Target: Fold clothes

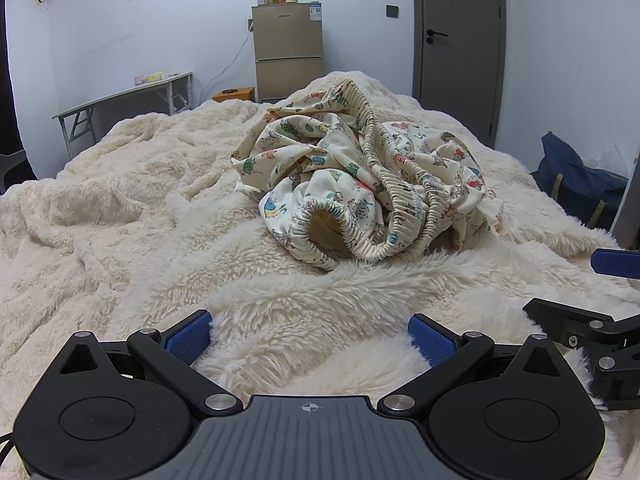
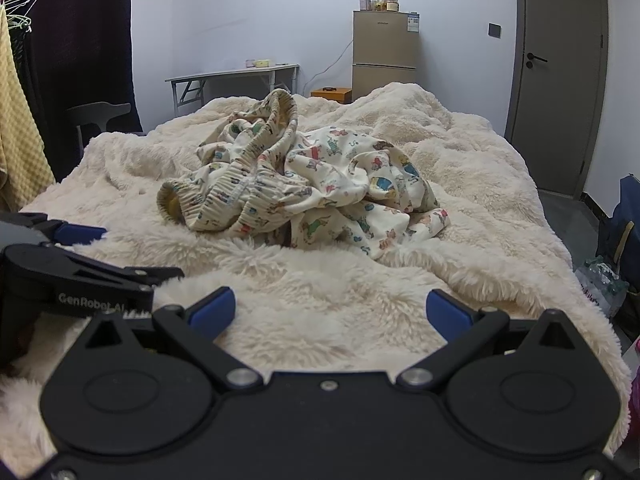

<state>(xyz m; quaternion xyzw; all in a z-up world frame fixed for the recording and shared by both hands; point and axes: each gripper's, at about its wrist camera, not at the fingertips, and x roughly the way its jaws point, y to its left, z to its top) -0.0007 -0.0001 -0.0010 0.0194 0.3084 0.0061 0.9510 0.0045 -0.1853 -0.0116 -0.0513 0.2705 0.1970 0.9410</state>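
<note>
My left jaws [image 1: 310, 338] and right jaws [image 2: 330, 310] gape wide, empty, above the bed [image 1: 120, 208]; at twelve o'clock the printed garment [image 1: 360, 184] lies crumpled, folding unstarted.

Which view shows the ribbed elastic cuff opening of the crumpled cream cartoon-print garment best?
Left wrist view: the ribbed elastic cuff opening of the crumpled cream cartoon-print garment faces the camera, so its rim and inside show. The right wrist view shows the same cuff at the pile's left end, smaller and more side-on.
</note>
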